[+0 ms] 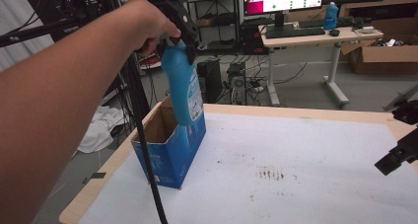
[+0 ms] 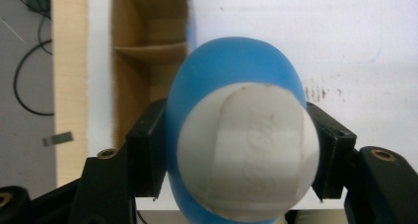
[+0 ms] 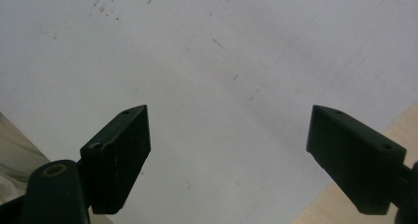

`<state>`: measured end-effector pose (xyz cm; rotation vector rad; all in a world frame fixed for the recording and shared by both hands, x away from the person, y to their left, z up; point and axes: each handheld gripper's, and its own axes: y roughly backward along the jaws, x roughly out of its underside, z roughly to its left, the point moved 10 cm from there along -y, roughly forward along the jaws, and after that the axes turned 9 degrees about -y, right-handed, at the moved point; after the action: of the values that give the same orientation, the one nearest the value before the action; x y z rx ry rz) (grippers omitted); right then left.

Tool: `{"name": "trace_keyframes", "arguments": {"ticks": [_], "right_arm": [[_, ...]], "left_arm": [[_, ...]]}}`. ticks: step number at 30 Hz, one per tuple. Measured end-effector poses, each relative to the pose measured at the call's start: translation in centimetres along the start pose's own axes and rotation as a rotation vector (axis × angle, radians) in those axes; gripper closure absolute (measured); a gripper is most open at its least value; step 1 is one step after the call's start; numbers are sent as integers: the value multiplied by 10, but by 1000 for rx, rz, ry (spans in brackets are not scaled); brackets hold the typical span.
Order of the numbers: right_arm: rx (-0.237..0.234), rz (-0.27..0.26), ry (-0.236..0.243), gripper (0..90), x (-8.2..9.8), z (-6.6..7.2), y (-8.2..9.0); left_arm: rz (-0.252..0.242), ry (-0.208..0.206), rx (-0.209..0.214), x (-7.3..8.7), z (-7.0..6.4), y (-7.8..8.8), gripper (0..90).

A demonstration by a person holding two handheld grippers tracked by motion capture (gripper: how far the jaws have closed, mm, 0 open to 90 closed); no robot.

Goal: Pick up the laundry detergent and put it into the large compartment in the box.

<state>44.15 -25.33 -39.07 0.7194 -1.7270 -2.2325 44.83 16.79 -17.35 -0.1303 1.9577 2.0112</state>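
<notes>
The left claw [image 1: 178, 36] is clenched on the neck of a blue bottle [image 1: 184, 88], which hangs upright with its base just inside the open blue carton [image 1: 170, 152] at the tabletop's [image 1: 296, 160] left edge. The bottle is light blue plastic with a grey-white cap [image 2: 246, 152] and a printed label. The right claw [image 3: 229, 160] hovers released over the white tabletop sheet.

Above the blue carton [image 1: 170, 147] with its plain brown inside hangs a blue bottle [image 1: 183, 88] with a white cap [image 2: 246, 152], and beside the carton the white table sheet [image 1: 296, 169] carries dark speckles.
</notes>
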Motion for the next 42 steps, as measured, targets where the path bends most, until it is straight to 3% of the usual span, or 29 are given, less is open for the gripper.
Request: {"name": "trace_keyframes", "arguments": {"ticks": [1, 5, 8, 14, 23, 42], "right_arm": [[0, 0, 0, 168, 0, 0, 0], [3, 2, -8, 169, -1, -1, 0], [4, 5, -8, 169, -2, -2, -1], [7, 12, -15, 170, -1, -3, -1], [7, 18, -20, 170, -1, -4, -2], [13, 27, -25, 170, -1, -8, -6]], "left_arm": [[0, 0, 0, 0, 0, 0, 382], [-5, 18, -37, 4, 26, 6, 382], [-8, 30, -51, 7, 37, 4, 382], [-4, 31, -59, 11, 52, -6, 383], [1, 25, -63, 13, 61, -26, 383], [36, -9, -66, 27, 74, -91, 383]]}}
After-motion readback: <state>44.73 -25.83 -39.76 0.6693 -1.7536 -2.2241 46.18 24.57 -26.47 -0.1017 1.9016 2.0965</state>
